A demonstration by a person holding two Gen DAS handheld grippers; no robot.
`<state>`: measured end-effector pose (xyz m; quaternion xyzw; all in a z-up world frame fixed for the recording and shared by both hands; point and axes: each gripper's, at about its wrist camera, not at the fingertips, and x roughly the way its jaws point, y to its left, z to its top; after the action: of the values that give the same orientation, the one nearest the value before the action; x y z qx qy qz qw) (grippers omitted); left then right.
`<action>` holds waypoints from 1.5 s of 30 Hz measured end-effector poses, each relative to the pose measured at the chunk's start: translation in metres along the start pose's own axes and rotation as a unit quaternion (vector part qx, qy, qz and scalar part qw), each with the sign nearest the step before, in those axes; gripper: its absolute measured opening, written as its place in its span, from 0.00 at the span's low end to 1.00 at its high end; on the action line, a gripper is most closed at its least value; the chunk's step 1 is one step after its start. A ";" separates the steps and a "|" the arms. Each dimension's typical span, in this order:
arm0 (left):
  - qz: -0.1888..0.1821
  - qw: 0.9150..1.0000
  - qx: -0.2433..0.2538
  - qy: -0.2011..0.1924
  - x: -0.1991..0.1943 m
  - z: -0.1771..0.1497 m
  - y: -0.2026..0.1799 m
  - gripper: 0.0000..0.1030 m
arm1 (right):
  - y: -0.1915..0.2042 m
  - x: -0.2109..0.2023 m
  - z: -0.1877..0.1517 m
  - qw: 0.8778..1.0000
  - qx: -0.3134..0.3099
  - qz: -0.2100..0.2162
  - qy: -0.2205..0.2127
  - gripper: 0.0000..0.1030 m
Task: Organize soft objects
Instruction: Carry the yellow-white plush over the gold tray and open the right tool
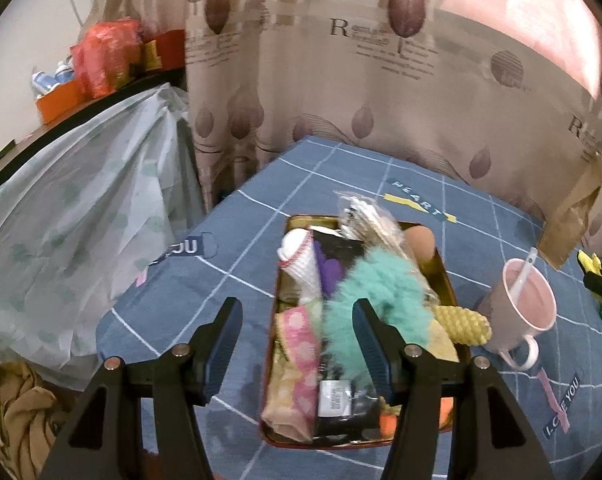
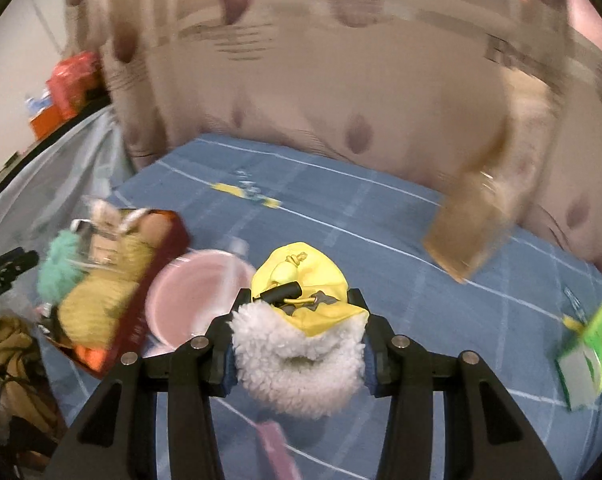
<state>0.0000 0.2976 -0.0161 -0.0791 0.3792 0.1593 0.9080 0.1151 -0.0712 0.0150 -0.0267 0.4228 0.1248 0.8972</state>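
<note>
A gold tin tray on the blue checked cloth holds several soft things: a teal fluffy piece, a yellow knitted piece, a pink dotted cloth and a white net sleeve. My left gripper hangs open over the tray's near left part, nothing between its fingers. My right gripper is shut on a yellow and white fleece toy, held above the cloth to the right of the tray. At the right edge of the left wrist view, that toy shows.
A pink cup with a white spoon stands right of the tray. A brown paper bag leans at the curtain. A green and white box lies at the right. Plastic sheeting covers furniture on the left.
</note>
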 end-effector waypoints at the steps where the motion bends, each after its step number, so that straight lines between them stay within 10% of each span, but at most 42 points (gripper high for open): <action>1: 0.003 1.000 -0.006 0.000 0.000 0.001 0.004 0.57 | 0.012 0.003 0.006 1.000 -0.008 0.008 0.000 0.42; 17: 0.020 0.999 -0.041 0.004 0.003 0.003 0.034 0.57 | 0.147 0.082 0.037 0.992 -0.086 0.084 0.040 0.42; 45: 0.013 0.998 -0.054 0.016 0.015 0.000 0.044 0.57 | 0.158 0.112 0.041 0.990 -0.053 0.120 0.044 0.60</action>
<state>-0.0054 0.3428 -0.0273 -0.1260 0.3854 0.1898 0.8942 0.1748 0.1102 -0.0353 -0.0289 0.4545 0.2524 0.8537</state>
